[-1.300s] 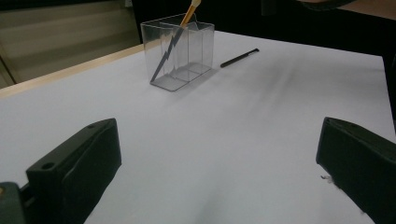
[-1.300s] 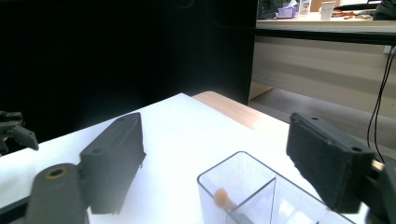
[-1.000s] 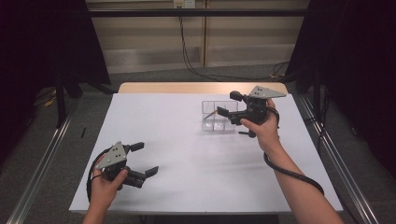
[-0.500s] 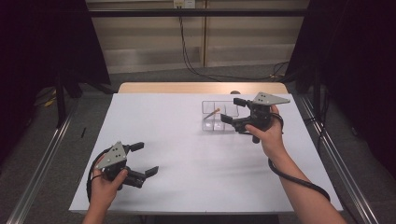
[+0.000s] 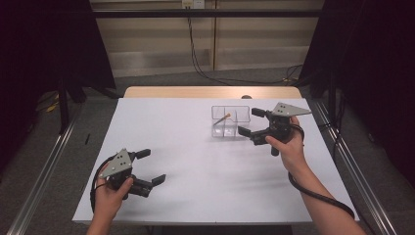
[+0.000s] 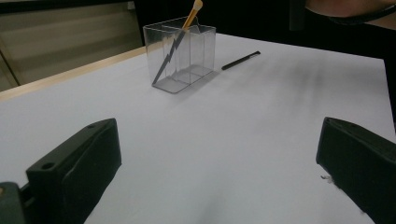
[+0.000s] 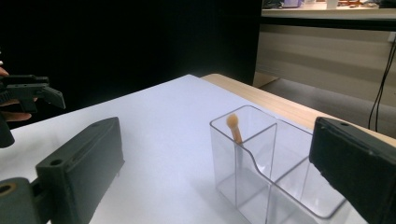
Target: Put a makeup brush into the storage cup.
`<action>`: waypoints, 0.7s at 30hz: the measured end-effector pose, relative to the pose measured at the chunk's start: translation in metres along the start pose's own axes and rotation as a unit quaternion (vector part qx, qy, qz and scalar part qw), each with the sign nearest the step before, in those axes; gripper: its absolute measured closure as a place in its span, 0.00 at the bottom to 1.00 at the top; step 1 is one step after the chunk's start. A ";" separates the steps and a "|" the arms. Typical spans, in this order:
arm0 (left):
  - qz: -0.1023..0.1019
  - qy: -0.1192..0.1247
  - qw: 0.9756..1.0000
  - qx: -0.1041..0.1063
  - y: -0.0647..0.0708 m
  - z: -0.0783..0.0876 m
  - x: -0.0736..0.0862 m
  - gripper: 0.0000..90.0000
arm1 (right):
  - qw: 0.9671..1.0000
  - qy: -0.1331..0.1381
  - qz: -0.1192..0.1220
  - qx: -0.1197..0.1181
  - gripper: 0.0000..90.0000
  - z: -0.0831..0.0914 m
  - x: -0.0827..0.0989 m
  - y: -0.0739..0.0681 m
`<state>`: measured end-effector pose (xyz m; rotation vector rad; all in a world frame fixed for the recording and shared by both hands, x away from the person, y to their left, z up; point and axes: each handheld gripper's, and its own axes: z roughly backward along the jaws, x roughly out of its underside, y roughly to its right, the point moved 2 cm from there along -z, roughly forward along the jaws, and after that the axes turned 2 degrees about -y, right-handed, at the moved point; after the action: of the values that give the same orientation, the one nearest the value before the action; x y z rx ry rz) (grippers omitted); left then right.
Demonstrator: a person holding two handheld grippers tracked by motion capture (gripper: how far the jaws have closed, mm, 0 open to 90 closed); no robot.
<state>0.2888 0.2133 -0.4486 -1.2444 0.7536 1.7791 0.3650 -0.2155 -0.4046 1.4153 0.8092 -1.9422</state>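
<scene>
A clear box [image 5: 230, 122] with three compartments stands on the white table [image 5: 195, 147] at the back right. A brush with an orange tip [image 5: 224, 118] leans in its left compartment [image 7: 232, 122]. My right gripper [image 5: 249, 122] is just to the right of the box. Its jaws have just been opening and stand wide, with nothing gripped [image 7: 215, 177]. My left gripper [image 5: 152, 166] rests open near the front left and faces the box [image 6: 180, 56] across bare table. A thin black stick [image 6: 240, 60] lies on the table beside the box.
The wooden back edge of the table [image 5: 210, 92] runs behind the white sheet. Metal rails [image 5: 44, 166] flank the table on both sides. Cables [image 5: 195, 54] hang along the back wall. Open white surface lies between the two grippers.
My right gripper has shifted right and toward the near side, off the top of the box, and its jaws stand wider. The left gripper has kept still.
</scene>
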 end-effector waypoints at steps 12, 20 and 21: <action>-0.001 0.005 1.000 0.000 0.000 0.001 -0.001 0.00 | 1.000 0.001 0.006 0.008 0.01 0.021 0.010 0.002; 0.002 0.006 1.000 -0.002 0.000 0.002 -0.001 0.00 | 1.000 0.001 0.006 0.014 0.01 0.032 0.017 0.003; 0.002 0.007 1.000 -0.002 0.000 0.002 -0.001 0.00 | 1.000 0.003 0.004 0.013 0.01 0.033 0.017 0.002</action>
<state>0.2878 0.2147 -0.4474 -1.2607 0.7621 1.7777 0.3428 -0.2442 -0.4132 1.4389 0.7810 -1.9499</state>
